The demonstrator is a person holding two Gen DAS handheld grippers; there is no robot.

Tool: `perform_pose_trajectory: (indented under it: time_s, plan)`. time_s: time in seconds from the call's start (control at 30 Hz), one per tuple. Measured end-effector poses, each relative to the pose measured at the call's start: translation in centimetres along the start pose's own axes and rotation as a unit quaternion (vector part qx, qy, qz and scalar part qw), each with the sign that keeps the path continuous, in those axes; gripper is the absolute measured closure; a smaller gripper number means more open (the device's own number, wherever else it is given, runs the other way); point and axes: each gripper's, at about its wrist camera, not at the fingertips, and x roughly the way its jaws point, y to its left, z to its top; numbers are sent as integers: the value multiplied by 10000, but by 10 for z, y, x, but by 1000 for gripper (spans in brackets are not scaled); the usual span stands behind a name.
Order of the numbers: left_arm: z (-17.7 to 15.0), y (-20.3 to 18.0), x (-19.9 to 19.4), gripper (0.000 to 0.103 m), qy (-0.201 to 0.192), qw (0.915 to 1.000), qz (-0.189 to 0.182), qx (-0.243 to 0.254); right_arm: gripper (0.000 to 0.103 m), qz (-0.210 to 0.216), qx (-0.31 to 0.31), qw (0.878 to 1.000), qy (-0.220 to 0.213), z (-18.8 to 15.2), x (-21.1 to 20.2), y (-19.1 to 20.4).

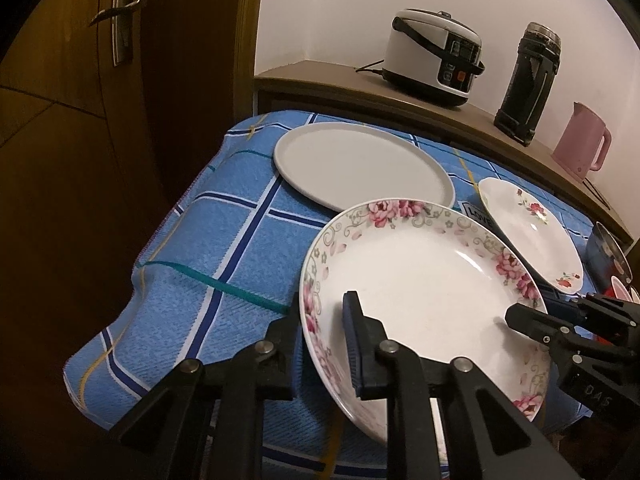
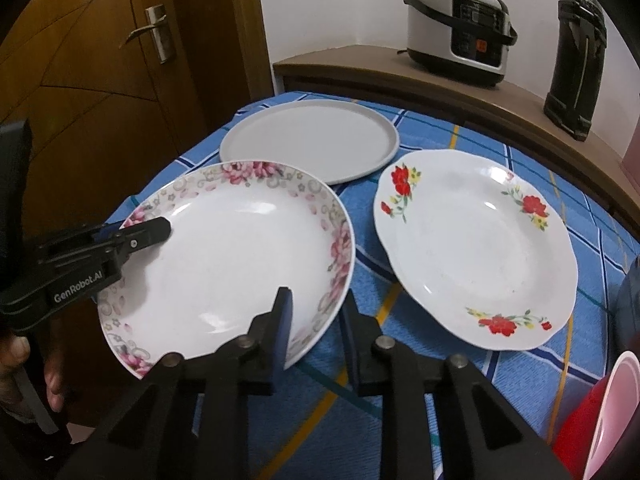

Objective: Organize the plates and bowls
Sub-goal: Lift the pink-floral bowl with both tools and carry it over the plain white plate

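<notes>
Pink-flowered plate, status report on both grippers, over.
Both hand-held grippers shut on pink-flowered plate rim, opposite sides. Grey plate behind, red-flowered plate beside it.

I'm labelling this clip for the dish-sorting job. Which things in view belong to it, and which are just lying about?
Belong to the job:
pink-flowered plate, gripped at its rim by left gripper and right gripper
red-flowered plate
plain grey plate

Just lying about:
rice cooker
dark flask
pink kettle
</notes>
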Motion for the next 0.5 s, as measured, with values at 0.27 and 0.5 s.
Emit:
perform_pose_trajectory:
  time_s: [0.27, 0.5]
  plan:
    - [4, -1, -2, 83, -65, 10000, 33, -42, 79, -4, -58, 9999, -119, 3, -7, 1]
    - [7, -1, -7, 83, -120, 9998, 100, -115, 79, 56, -107, 9997, -199, 8, -12, 4]
